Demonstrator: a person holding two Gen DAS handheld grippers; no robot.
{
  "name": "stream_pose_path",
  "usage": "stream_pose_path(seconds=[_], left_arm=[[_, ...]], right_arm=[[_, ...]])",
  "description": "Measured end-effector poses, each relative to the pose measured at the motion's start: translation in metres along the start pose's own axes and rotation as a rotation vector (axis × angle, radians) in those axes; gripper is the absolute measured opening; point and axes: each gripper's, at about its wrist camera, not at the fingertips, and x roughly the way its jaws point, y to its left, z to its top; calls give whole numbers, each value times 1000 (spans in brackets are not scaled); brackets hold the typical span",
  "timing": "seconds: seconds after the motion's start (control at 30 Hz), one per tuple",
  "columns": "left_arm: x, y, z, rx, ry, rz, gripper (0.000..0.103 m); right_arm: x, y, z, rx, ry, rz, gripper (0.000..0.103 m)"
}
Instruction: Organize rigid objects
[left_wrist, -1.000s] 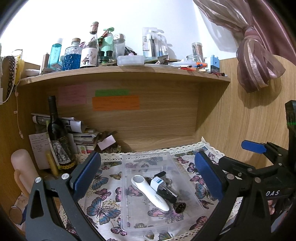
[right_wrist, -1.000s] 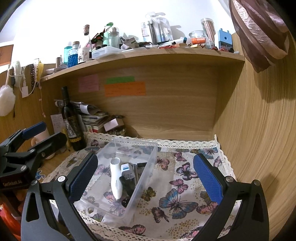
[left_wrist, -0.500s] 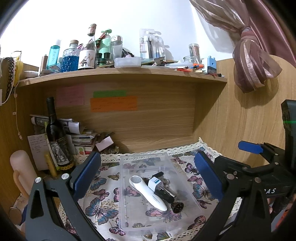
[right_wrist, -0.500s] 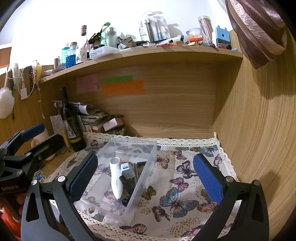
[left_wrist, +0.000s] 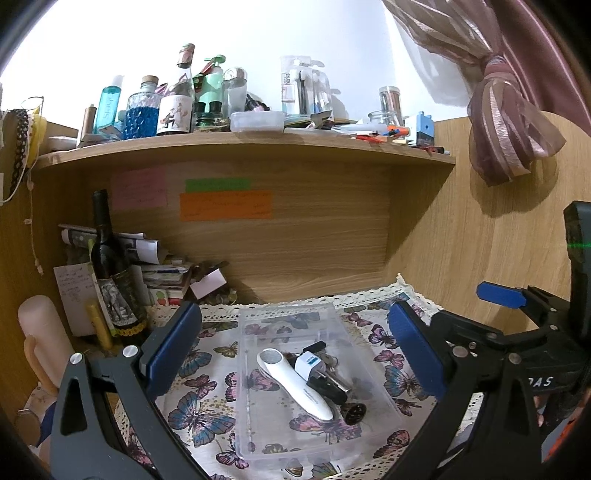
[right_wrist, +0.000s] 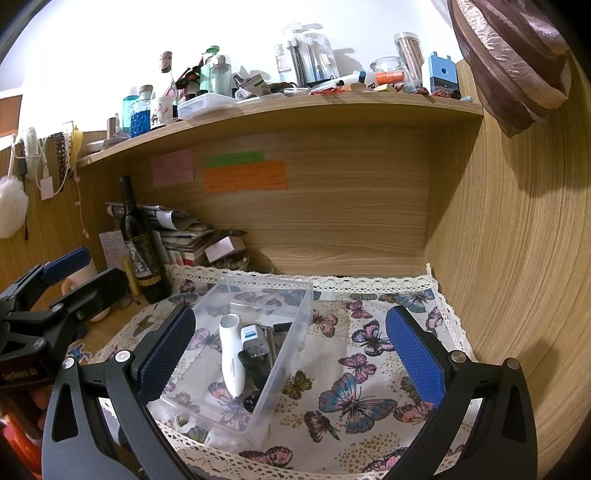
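Observation:
A clear plastic box (left_wrist: 258, 417) sits on the butterfly cloth (left_wrist: 192, 413) and also shows in the right wrist view (right_wrist: 291, 295). In it lie a white handheld device (left_wrist: 295, 387), a white-and-blue plug adapter (left_wrist: 308, 363) and small dark metal parts (left_wrist: 354, 410). The device also shows in the right wrist view (right_wrist: 231, 358). My left gripper (left_wrist: 295, 350) is open and empty, held back from and above the box. My right gripper (right_wrist: 291, 350) is open and empty to the right of the box, and its side shows in the left wrist view (left_wrist: 517, 332).
A dark wine bottle (left_wrist: 112, 273) and stacked papers (left_wrist: 162, 273) stand at the back left. A pale pink cup (left_wrist: 40, 332) is at the far left. The upper shelf (left_wrist: 240, 147) carries several bottles and jars. A wooden wall (right_wrist: 517, 258) closes the right side.
Both grippers have drifted slightly back and up; the box looks a little lower and smaller. Nothing was taken hold of or let go.

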Motion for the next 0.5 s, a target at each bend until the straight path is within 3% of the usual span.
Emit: stream_pose_path(seconds=[0.5], left_arm=[[15,9,-1,-37,44,-9,103]], right_arm=[[3,-1,-1,10,10,-4,103]])
